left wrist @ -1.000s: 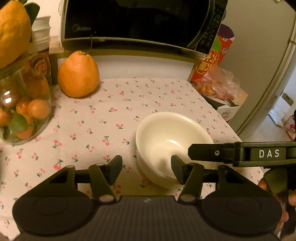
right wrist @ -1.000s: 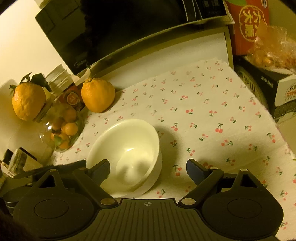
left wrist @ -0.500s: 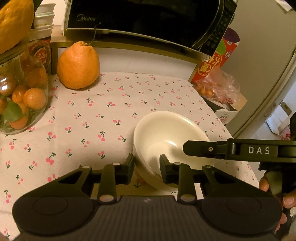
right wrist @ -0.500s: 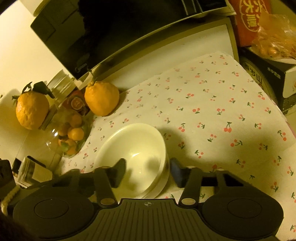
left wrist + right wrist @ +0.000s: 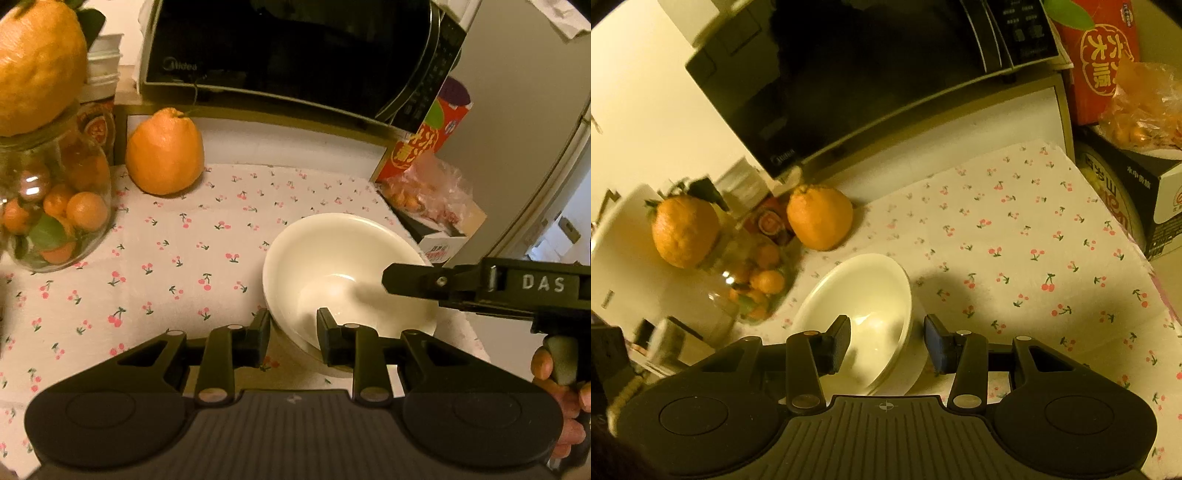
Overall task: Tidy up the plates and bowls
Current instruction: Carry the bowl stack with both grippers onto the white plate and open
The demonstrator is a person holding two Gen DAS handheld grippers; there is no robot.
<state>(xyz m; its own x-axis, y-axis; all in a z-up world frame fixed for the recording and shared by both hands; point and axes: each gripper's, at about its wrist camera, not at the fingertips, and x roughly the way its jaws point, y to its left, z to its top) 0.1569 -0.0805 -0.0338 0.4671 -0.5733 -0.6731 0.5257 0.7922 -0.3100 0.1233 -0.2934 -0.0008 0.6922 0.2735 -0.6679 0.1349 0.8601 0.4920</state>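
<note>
A stack of nested white bowls (image 5: 343, 258) sits low and right in the left wrist view, just above the cherry-print cloth (image 5: 184, 258). My left gripper (image 5: 293, 332) grips its near-left rim, one finger outside and one inside. In the right wrist view the same bowls (image 5: 864, 288) have their rim between the fingers of my right gripper (image 5: 886, 341). Its jaws are closing, one pad inside the bowl and the blue pad against the outer walls. The right gripper's finger (image 5: 480, 284) reaches over the far rim, with a person's hand (image 5: 554, 373) on its handle.
A large orange citrus (image 5: 164, 151) stands at the back. A glass jar of small oranges (image 5: 51, 218) is on the left. A black microwave (image 5: 288, 48) sits on a shelf behind. A red box (image 5: 424, 136) and a bag of fruit (image 5: 432, 195) crowd the right edge.
Both grippers went from wide open to closed around opposite rims of the bowl stack. Since then the grippers and the bowls have risen slightly from the cloth.
</note>
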